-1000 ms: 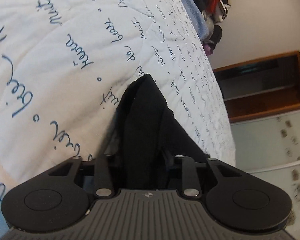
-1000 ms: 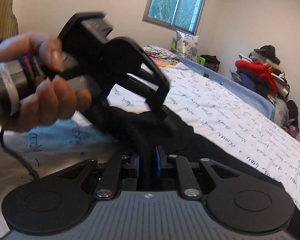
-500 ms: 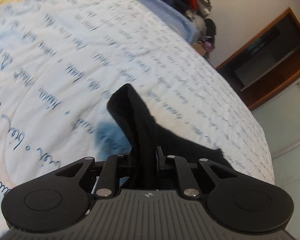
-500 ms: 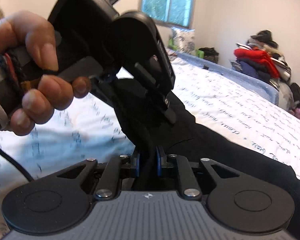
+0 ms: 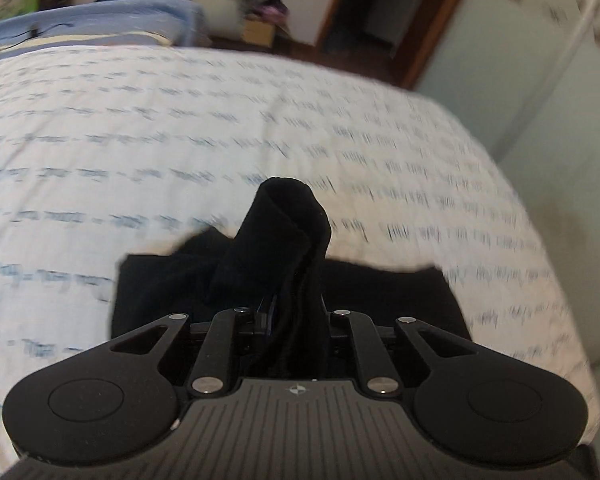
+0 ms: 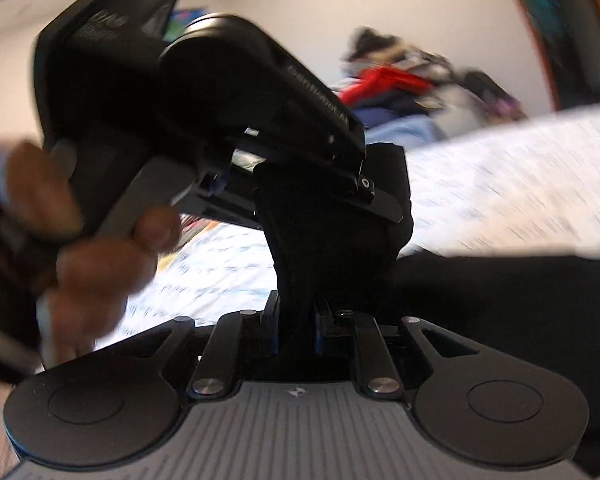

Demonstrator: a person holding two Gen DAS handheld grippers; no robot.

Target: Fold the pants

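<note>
The black pants point(image 5: 380, 296) lie on a white bedspread with blue script point(image 5: 180, 140). My left gripper point(image 5: 296, 316) is shut on a bunched fold of the pants that stands up past the fingers. In the right wrist view my right gripper point(image 6: 296, 324) is shut on the same black cloth point(image 6: 340, 256). The left gripper point(image 6: 300, 184), held by a hand point(image 6: 100, 256), is just above and ahead of it, clamped on that fold. Both hold the cloth lifted above the bed.
A pile of clothes point(image 6: 400, 80) with a red garment sits beyond the bed. A blue blanket edge point(image 5: 100, 20) lies at the far side. A wooden door frame point(image 5: 428, 32) and a pale cabinet point(image 5: 560, 80) stand to the right.
Both grippers have swung round with the pants still gripped; the view has turned toward the bed's far end and door. The left gripper has risen higher above the right one.
</note>
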